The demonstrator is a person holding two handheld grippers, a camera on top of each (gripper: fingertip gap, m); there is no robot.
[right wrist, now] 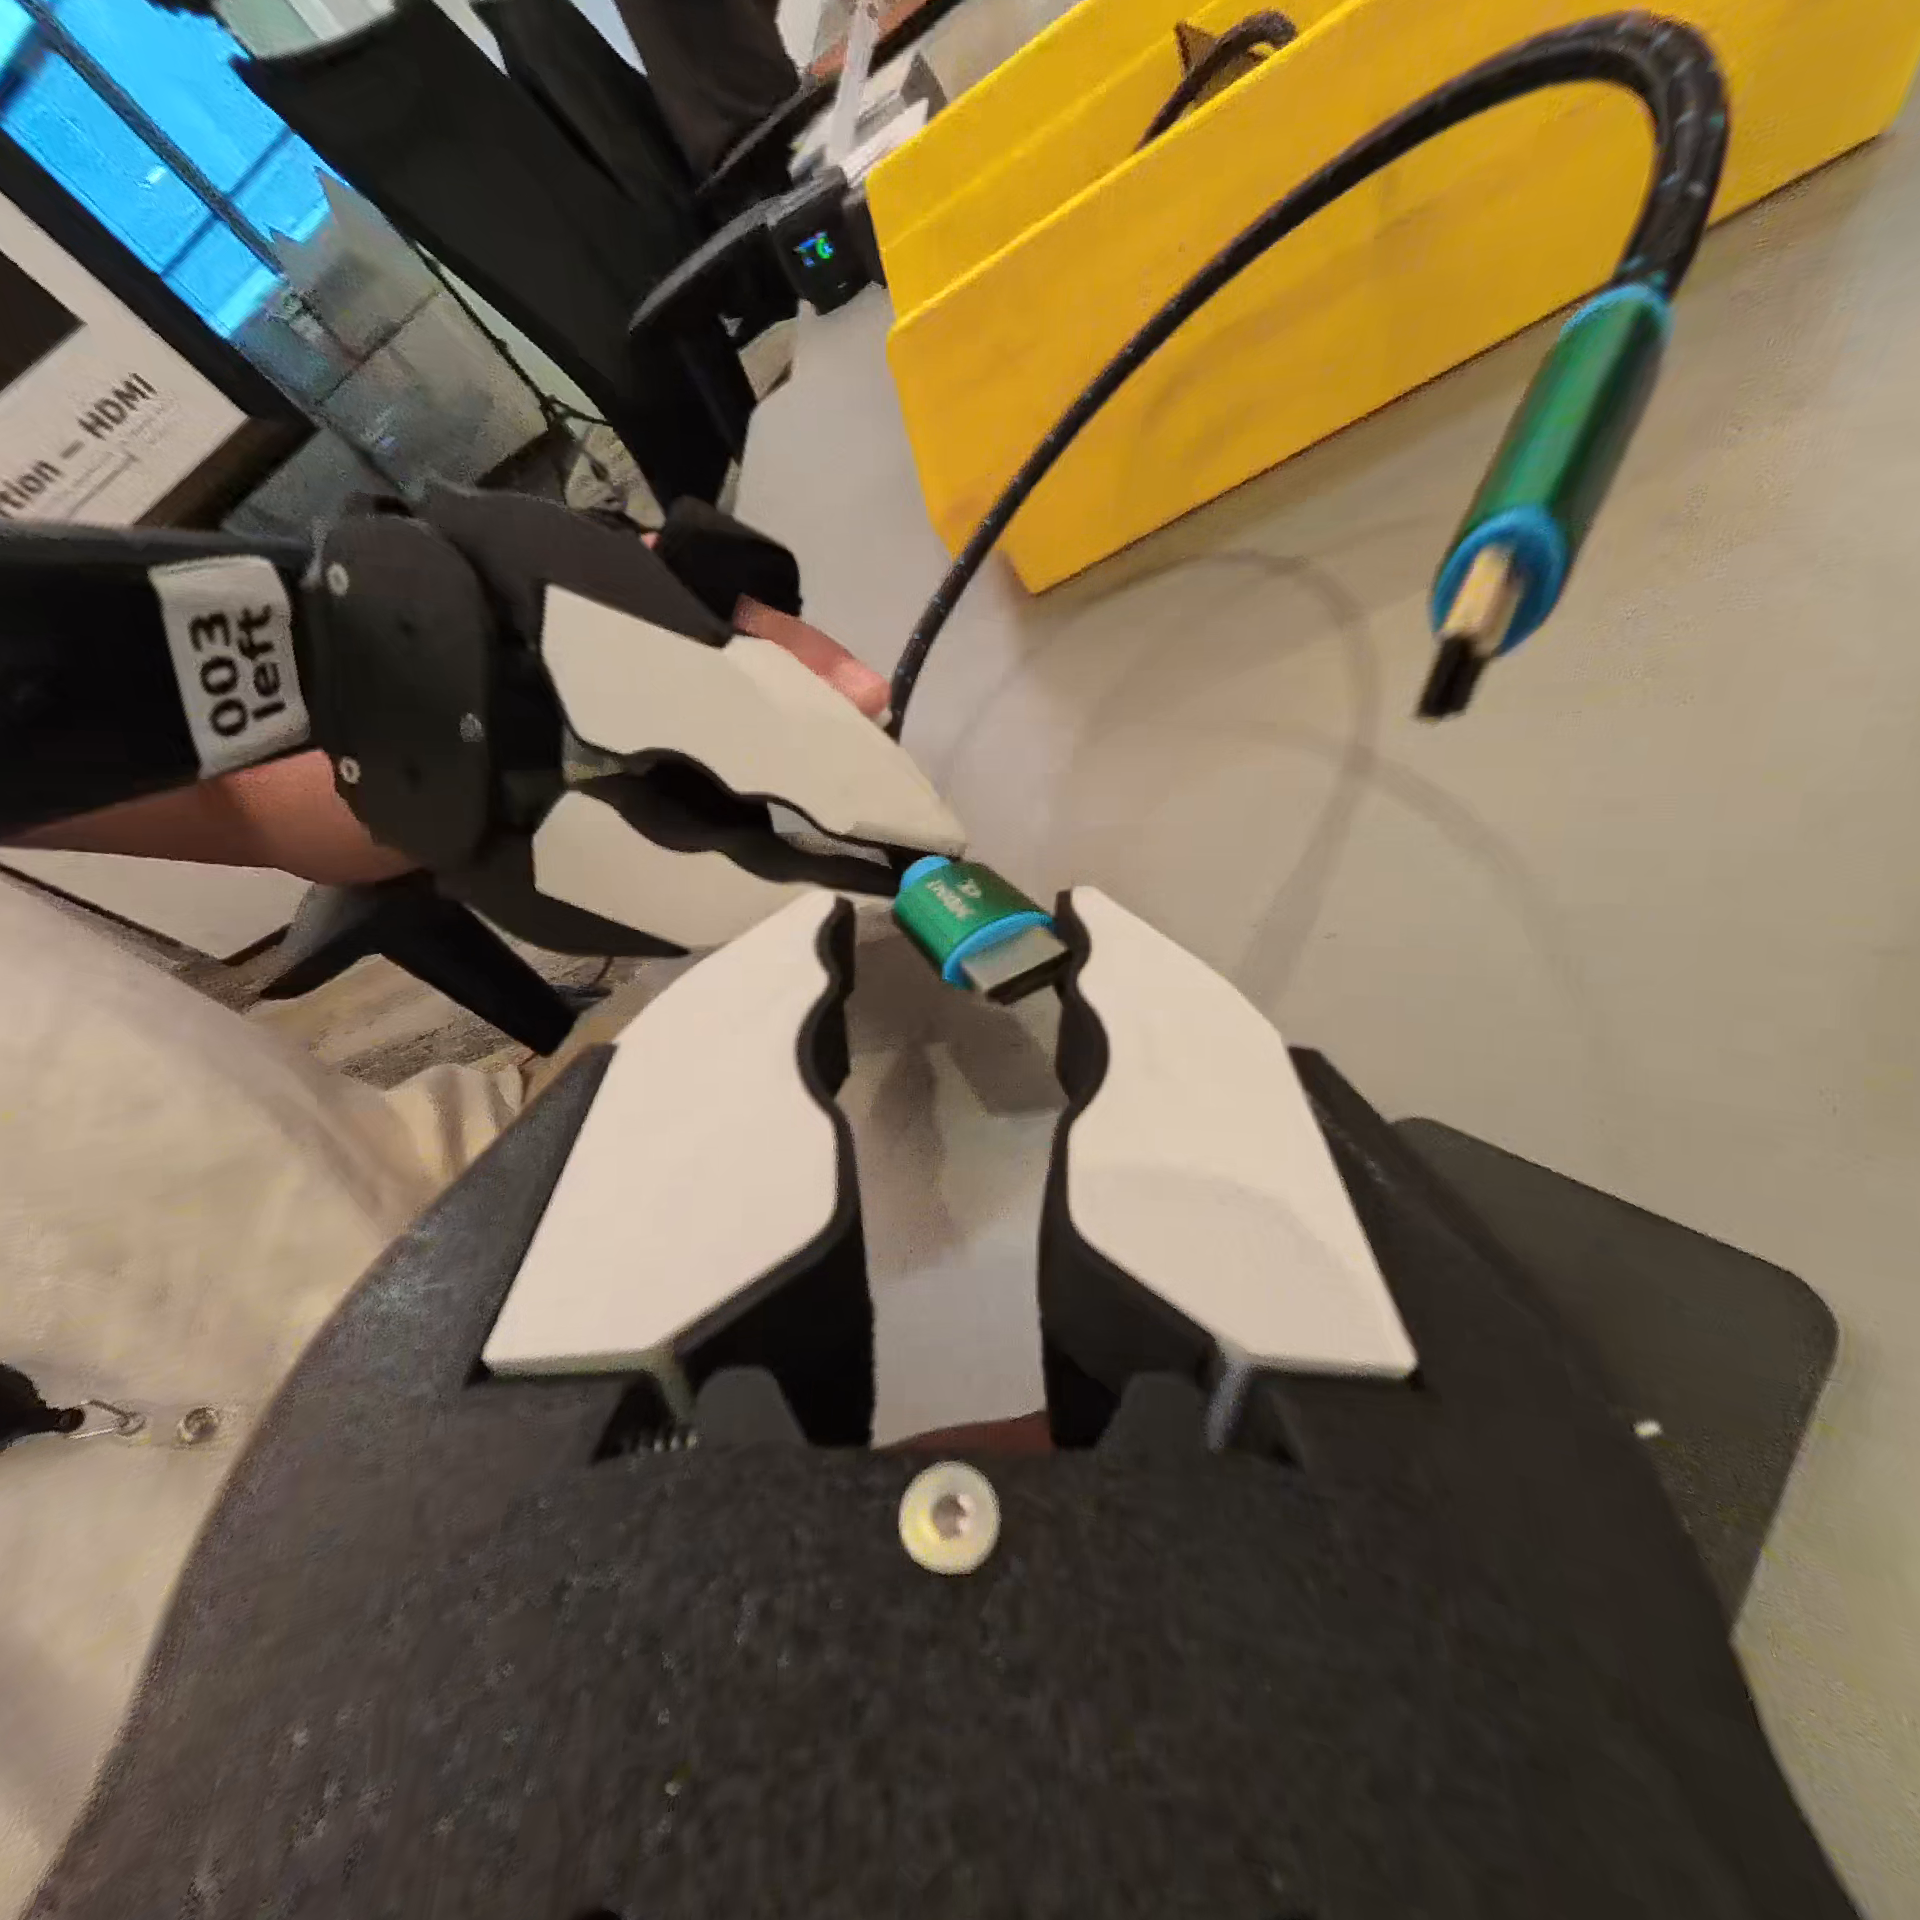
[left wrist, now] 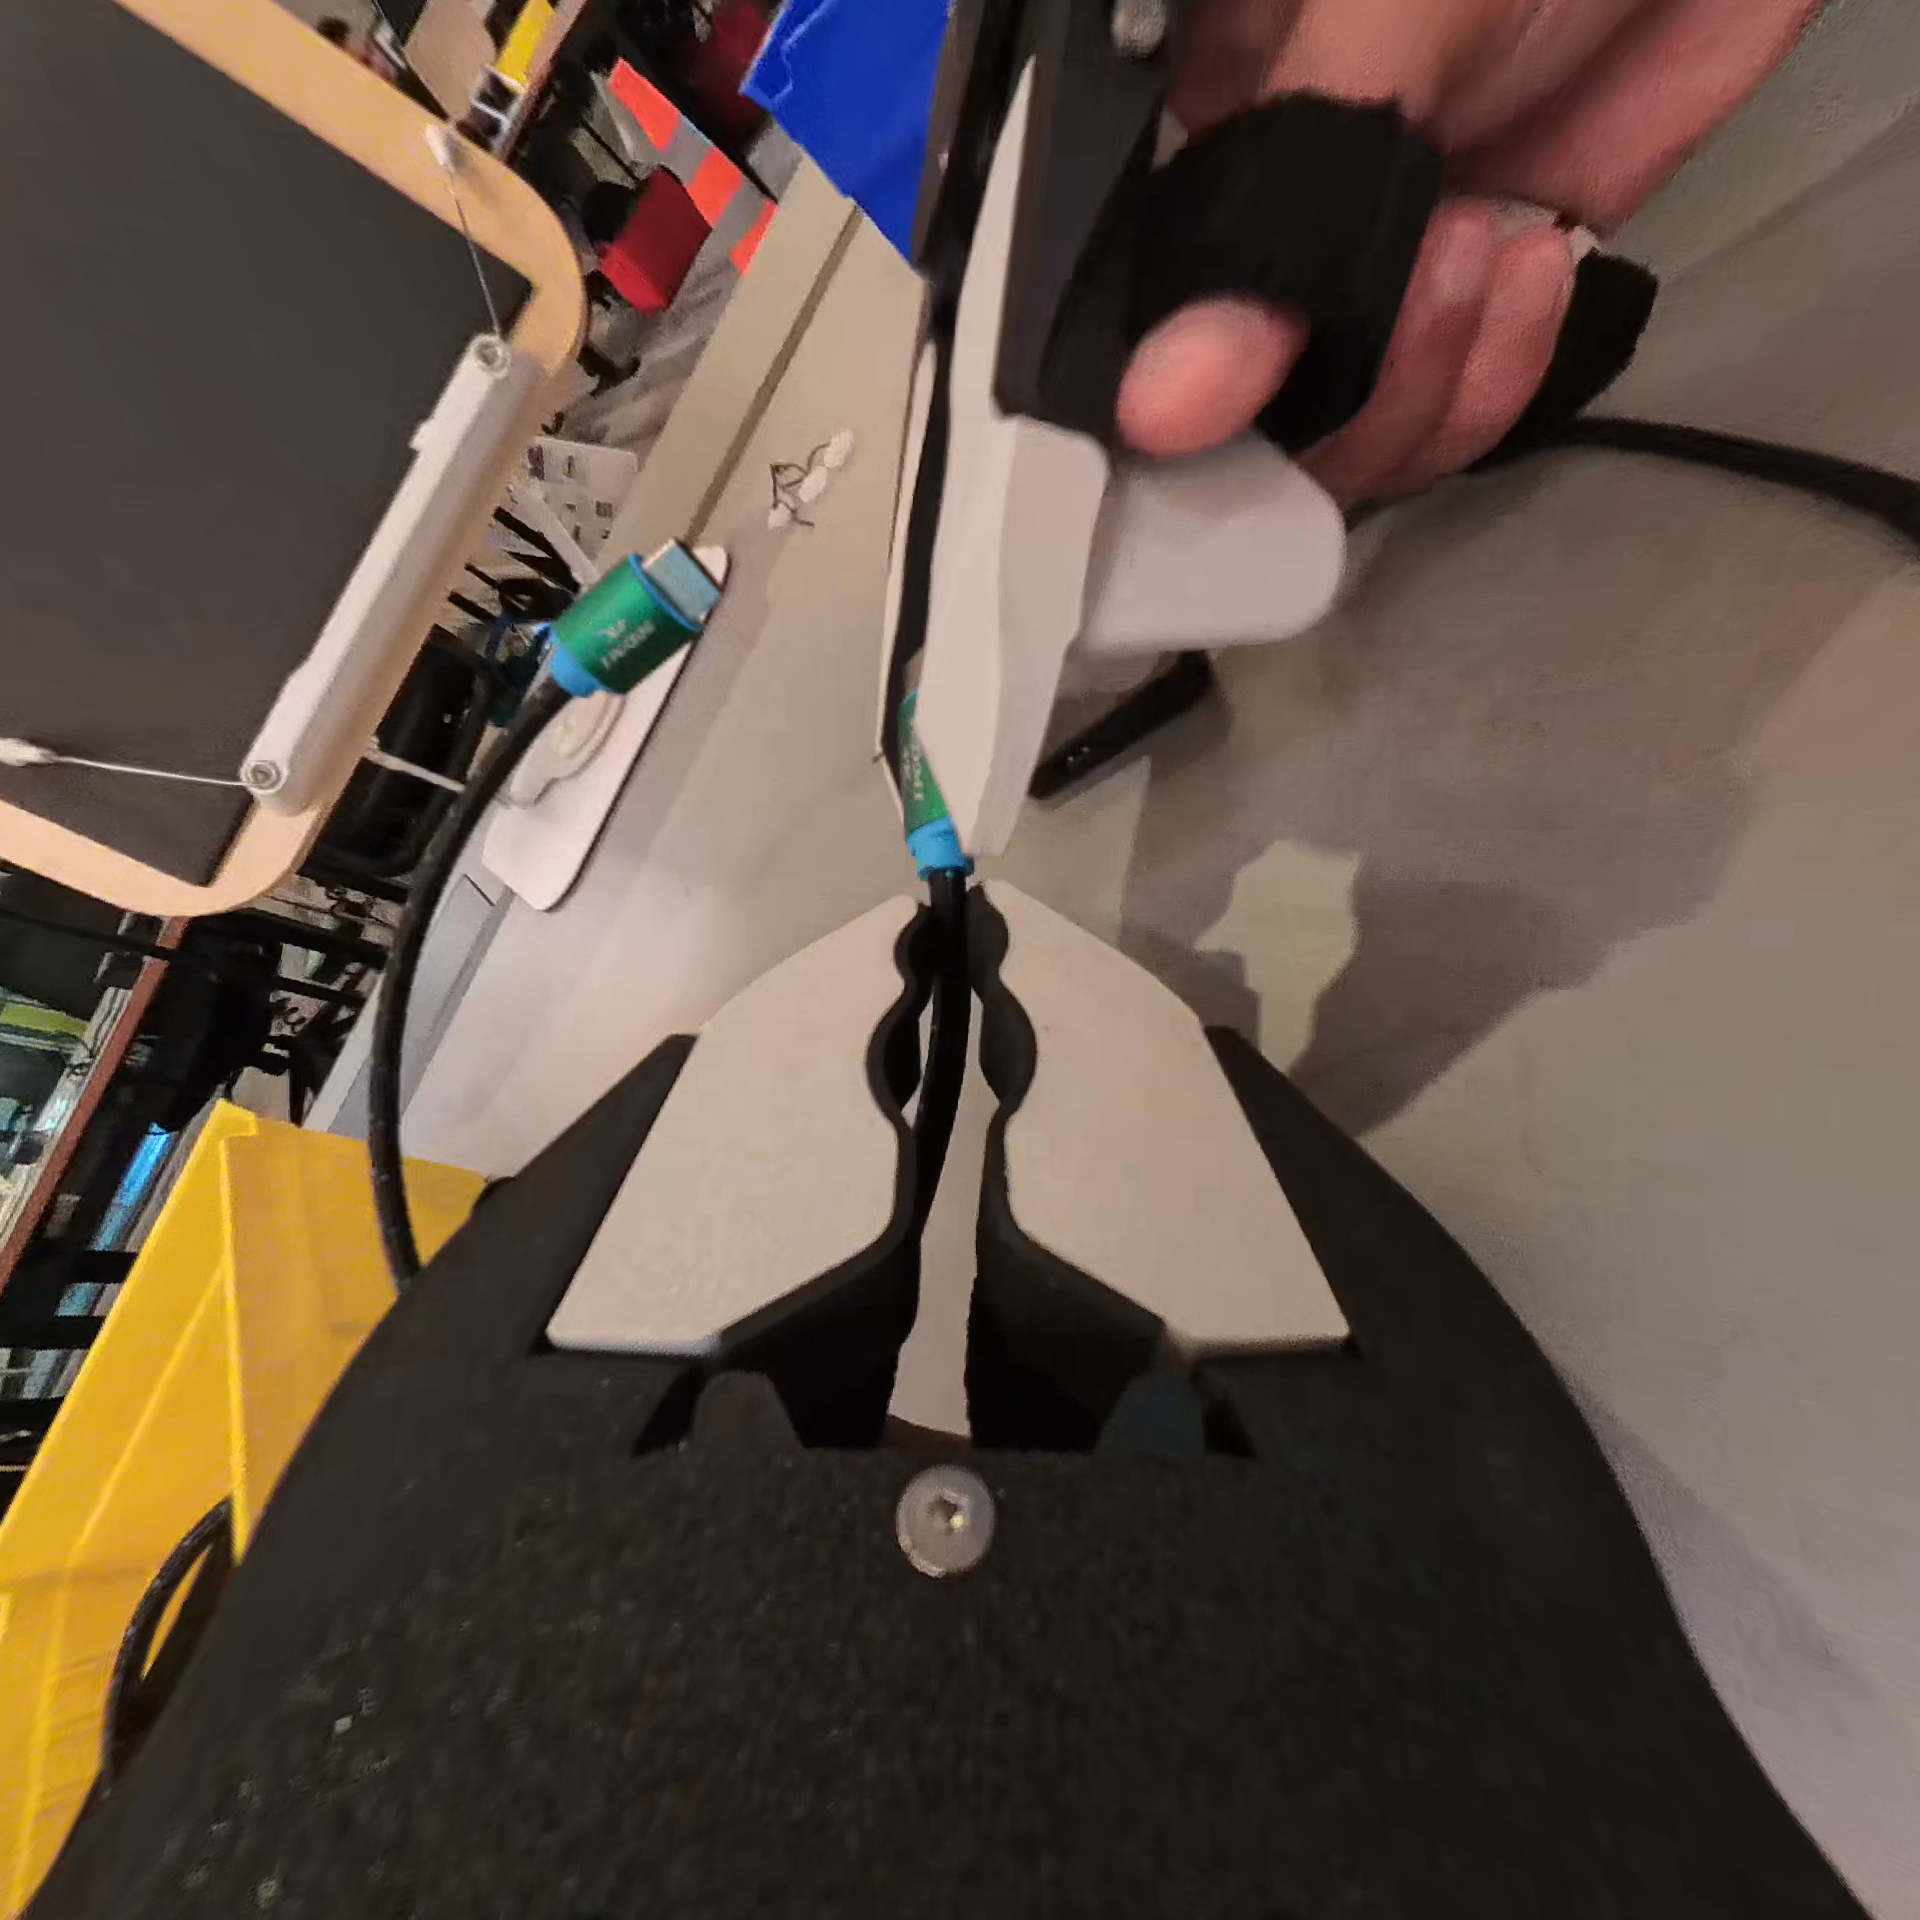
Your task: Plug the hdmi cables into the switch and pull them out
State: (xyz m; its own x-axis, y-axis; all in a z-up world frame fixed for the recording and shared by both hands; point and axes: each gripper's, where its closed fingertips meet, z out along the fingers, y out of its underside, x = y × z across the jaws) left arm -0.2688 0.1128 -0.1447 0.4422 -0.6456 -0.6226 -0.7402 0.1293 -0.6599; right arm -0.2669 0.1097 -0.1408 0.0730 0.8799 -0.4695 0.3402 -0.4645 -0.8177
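A black braided HDMI cable (left wrist: 940, 1039) runs between the fingers of my left gripper (left wrist: 948, 902), which is shut on it just behind its green and blue plug (right wrist: 977, 935). My right gripper (right wrist: 956, 914) is open, and this plug lies slanted between its fingertips. In the left wrist view the right gripper (left wrist: 935, 800) hides most of the plug (left wrist: 920, 774). The left gripper (right wrist: 914, 857) shows at the left of the right wrist view. The cable's other green plug (right wrist: 1538, 468) hangs free in the air and also shows in the left wrist view (left wrist: 634, 623). A slim black box (left wrist: 1122, 727), perhaps the switch, lies behind the right gripper.
A yellow bin (right wrist: 1195, 343) stands on the grey table (right wrist: 1351, 935) behind the cable loop; it also shows at the lower left of the left wrist view (left wrist: 156, 1403). A black board in a pale wood frame (left wrist: 208, 416) is at the left. A white pad (left wrist: 582, 790) lies near it. Both grippers' tips are close together, under 4 cm apart.
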